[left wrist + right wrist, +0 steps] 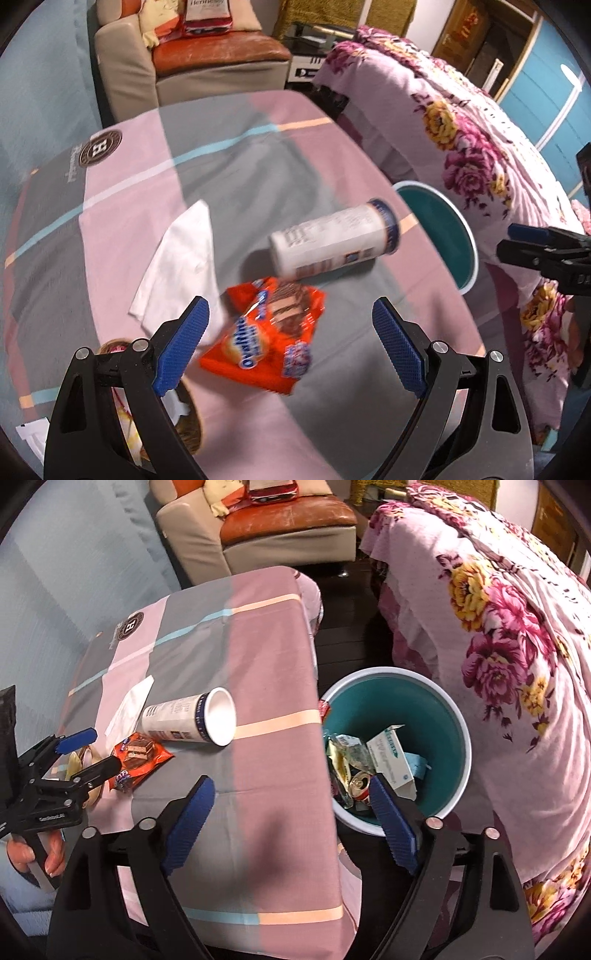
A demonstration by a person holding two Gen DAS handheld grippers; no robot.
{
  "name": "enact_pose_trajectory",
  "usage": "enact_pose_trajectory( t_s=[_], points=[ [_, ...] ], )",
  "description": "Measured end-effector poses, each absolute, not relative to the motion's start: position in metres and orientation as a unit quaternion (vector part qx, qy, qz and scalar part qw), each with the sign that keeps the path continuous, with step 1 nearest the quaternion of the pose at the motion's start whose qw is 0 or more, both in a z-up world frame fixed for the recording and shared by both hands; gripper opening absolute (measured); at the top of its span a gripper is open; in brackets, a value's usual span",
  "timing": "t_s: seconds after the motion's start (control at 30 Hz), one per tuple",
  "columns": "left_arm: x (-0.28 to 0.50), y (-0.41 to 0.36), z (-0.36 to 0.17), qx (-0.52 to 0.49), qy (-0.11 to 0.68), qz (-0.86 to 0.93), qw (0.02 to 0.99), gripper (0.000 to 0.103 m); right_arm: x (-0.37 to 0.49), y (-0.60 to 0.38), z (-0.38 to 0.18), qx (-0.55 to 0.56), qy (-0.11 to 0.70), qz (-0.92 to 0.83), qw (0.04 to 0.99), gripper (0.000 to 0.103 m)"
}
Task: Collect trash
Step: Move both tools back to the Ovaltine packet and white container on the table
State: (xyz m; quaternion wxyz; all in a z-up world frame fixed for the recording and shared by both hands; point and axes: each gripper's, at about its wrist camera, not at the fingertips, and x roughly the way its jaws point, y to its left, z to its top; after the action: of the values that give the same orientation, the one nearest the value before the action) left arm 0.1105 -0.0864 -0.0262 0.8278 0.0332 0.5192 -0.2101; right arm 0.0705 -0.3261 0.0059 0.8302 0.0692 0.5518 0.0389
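An orange snack wrapper (264,334) lies on the checked tablecloth (122,206), just beyond my open left gripper (291,325), whose blue pads touch nothing. Behind it a white paper cup (334,242) lies on its side, and a white napkin (183,258) lies to its left. In the right wrist view the cup (192,720), the wrapper (138,758) and the napkin (129,705) show at left. My right gripper (291,799) hangs open and empty over the table's right edge, next to the teal bin (436,716) holding a can, a carton and wrappers. My left gripper (86,751) shows there near the wrapper.
A small woven basket (188,413) sits on the table under my left gripper's left finger. A bed under a floral cover (517,664) stands right of the bin. A sofa (266,528) stands behind the table. A hand (37,853) holds the left gripper's handle.
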Motion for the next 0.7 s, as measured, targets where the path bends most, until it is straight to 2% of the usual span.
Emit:
enact_pose_trajectory(
  t_s=[0.7],
  points=[
    [0.116,-0.074,-0.066,0.038,0.551,-0.206,0.808,0.09,0.085,-0.296,-0.014,0.032,0.585,0.054,0.808,0.083]
  ],
)
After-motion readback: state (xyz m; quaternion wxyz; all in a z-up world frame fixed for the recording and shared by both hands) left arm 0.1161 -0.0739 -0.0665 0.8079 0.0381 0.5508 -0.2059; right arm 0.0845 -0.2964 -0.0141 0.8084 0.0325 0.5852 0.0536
